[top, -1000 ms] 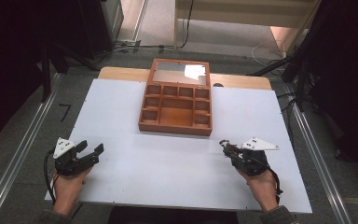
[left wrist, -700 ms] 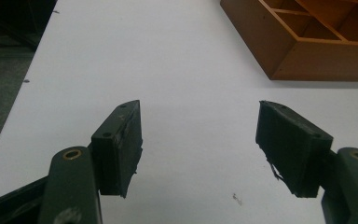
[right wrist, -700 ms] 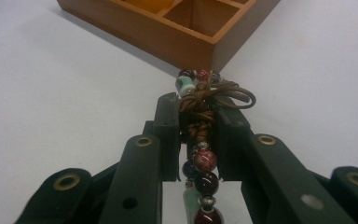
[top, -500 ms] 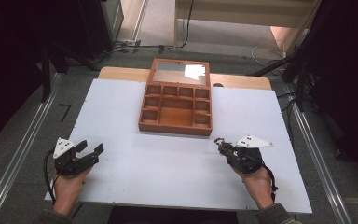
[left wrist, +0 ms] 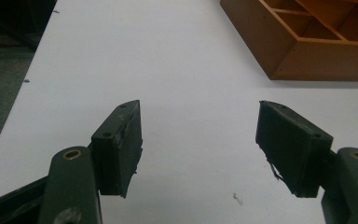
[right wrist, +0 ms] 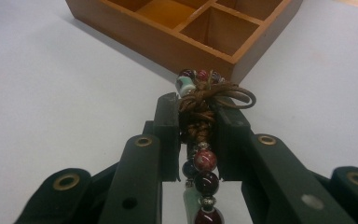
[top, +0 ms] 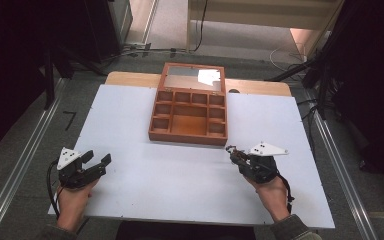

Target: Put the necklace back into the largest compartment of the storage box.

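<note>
The right hand-held gripper is clamped on a string of dark red, green and silver beads tied with brown knotted cord. The knot and its cord loop bunch between the pads, a few beads poke out past the tips, and the rest of the strand hangs back under the jaws towards the hand. In the high view the same right hand-held gripper rests low over the white bench, with the bead string showing as a small dark bundle at its tip.

Just ahead of those jaws stands the open brown wooden box with divided compartments; its near corner is close to the beads but apart from them. The box's compartments all look empty, and its glazed lid lies folded back on the far side.

The left hand-held gripper has its jaws spread wide with nothing between them, only bare bench; the box's corner lies ahead and off to that gripper's right, well apart.

As I judge it, the pick-up is done and the strand is secured. What remains is carrying it over the box wall, lowering it into a compartment and letting go.
</note>
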`<move>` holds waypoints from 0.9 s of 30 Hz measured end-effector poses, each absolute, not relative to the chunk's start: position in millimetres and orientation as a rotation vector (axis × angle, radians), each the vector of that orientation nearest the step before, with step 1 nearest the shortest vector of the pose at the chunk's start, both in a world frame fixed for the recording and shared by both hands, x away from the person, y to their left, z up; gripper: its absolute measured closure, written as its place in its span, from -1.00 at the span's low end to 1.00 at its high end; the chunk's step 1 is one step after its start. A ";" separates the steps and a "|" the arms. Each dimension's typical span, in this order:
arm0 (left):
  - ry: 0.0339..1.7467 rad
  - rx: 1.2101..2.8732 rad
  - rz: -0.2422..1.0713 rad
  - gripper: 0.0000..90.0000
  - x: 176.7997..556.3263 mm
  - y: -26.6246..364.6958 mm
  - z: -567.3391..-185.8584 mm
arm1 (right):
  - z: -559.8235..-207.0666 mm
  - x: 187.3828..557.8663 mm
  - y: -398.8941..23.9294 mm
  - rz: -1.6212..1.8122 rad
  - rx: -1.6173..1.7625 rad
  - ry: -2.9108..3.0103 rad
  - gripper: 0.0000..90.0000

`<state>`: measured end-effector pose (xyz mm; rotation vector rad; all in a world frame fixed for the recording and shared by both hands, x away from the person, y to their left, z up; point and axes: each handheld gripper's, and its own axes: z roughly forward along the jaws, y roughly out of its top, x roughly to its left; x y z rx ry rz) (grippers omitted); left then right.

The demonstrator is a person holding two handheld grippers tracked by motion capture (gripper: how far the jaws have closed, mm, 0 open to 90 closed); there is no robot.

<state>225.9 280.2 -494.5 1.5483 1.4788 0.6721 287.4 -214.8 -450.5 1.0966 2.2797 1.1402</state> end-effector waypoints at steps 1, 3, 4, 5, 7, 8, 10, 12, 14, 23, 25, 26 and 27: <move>1.479 1.549 0.672 -0.30 225.9 280.2 -494.5 | -450.5 287.4 -214.8 1.140 1.097 2.280 0.58; 1.479 1.547 0.672 -0.30 226.0 280.2 -494.5 | -449.4 288.4 -213.1 1.144 1.095 2.279 0.58; 1.478 1.548 0.673 -0.30 225.9 280.4 -494.5 | -449.4 288.4 -213.1 1.144 1.095 2.279 0.58; 1.478 1.547 0.672 -0.30 225.9 280.5 -494.5 | -449.0 289.2 -211.9 1.147 1.093 2.278 0.58; 1.478 1.547 0.672 -0.30 226.0 280.6 -494.5 | -448.8 289.5 -211.4 1.149 1.093 2.278 0.58; 1.479 1.548 0.671 -0.30 226.0 280.6 -494.5 | -448.7 289.7 -211.0 1.150 1.093 2.279 0.58; 1.478 1.547 0.672 -0.30 226.0 280.4 -494.5 | -448.4 290.6 -209.6 1.150 1.090 2.280 0.58; 1.478 1.547 0.672 -0.30 225.9 280.5 -494.4 | -447.9 291.3 -208.3 1.152 1.089 2.279 0.58; 1.479 1.547 0.672 -0.30 226.0 280.4 -494.5 | -446.8 292.6 -206.1 1.157 1.084 2.280 0.58; 1.479 1.545 0.671 -0.30 225.7 280.8 -494.4 | -444.9 296.9 -199.6 1.164 1.080 2.284 0.58; 1.479 1.546 0.670 -0.30 225.8 280.8 -494.5 | -444.5 298.0 -198.3 1.165 1.073 2.284 0.58; 1.479 1.546 0.670 -0.30 225.8 280.7 -494.5 | -444.1 299.0 -196.8 1.168 1.071 2.287 0.58; 1.478 1.547 0.669 -0.30 225.8 280.7 -494.5 | -444.0 299.5 -195.8 1.170 1.071 2.285 0.58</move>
